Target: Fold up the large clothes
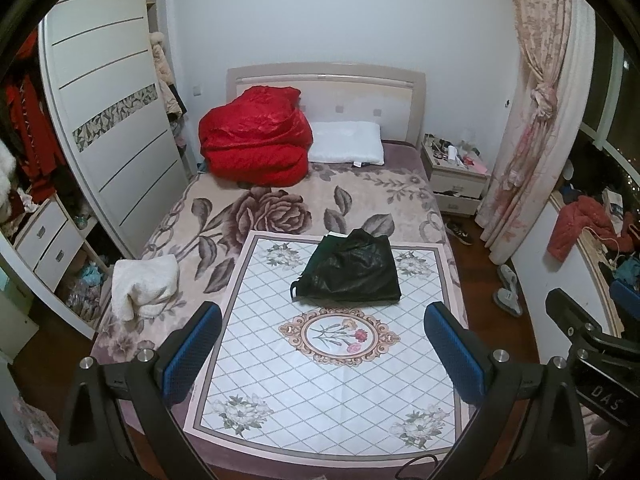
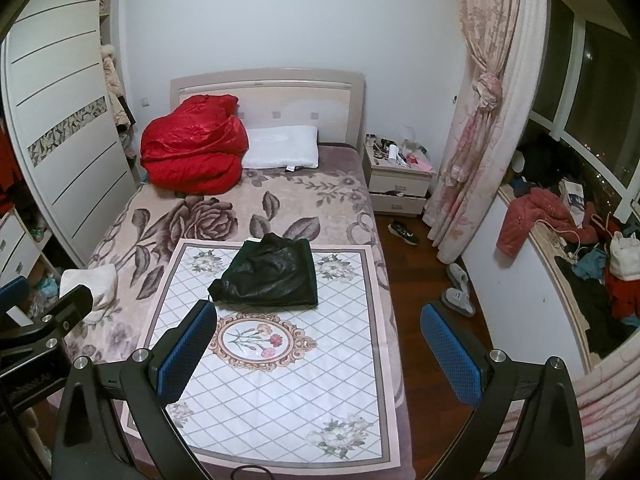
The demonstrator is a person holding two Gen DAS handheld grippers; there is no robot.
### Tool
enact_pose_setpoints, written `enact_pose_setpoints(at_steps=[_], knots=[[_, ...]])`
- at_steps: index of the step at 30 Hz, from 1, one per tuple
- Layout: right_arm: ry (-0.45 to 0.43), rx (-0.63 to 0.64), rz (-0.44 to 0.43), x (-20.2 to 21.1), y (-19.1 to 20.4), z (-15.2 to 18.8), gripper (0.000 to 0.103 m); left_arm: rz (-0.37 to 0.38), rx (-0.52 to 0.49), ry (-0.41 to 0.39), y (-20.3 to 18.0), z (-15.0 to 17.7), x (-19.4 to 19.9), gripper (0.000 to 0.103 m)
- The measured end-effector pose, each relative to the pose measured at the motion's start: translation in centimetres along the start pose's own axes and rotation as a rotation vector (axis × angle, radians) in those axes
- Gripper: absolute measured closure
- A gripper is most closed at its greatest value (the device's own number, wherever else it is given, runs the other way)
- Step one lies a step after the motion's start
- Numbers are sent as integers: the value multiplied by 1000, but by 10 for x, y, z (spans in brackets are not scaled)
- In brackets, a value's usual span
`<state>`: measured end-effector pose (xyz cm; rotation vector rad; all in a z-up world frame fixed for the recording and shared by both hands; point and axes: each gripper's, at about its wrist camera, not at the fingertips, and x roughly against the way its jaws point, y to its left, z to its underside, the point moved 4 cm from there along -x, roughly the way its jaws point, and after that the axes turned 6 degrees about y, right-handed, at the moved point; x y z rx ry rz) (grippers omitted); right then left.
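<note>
A black shiny garment (image 1: 350, 268) lies folded into a compact rectangle on the white tiled-pattern mat (image 1: 320, 380) on the bed; it also shows in the right wrist view (image 2: 272, 274) on the mat (image 2: 272, 380). My left gripper (image 1: 322, 312) is open and empty, held above the mat's near half, well short of the garment. My right gripper (image 2: 318, 314) is open and empty, over the mat's right edge and the floor. The right gripper's body shows at the right edge of the left wrist view (image 1: 588, 340).
A white fluffy garment (image 1: 144, 286) lies at the bed's left edge. A red quilt (image 1: 256, 136) and a white pillow (image 1: 346, 142) sit by the headboard. A wardrobe (image 1: 108, 120) stands left, a nightstand (image 1: 454, 180) and curtain (image 1: 532, 120) right. Slippers (image 2: 458, 290) lie on the floor.
</note>
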<state>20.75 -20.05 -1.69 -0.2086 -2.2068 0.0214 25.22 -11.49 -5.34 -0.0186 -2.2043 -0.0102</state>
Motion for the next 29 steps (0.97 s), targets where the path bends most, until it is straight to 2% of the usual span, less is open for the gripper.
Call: enact_pose_setpoints(at_steps=[29], knots=[[-7,-7,7,8,6,8,0,-4,4,-16,7,-3,6,0]])
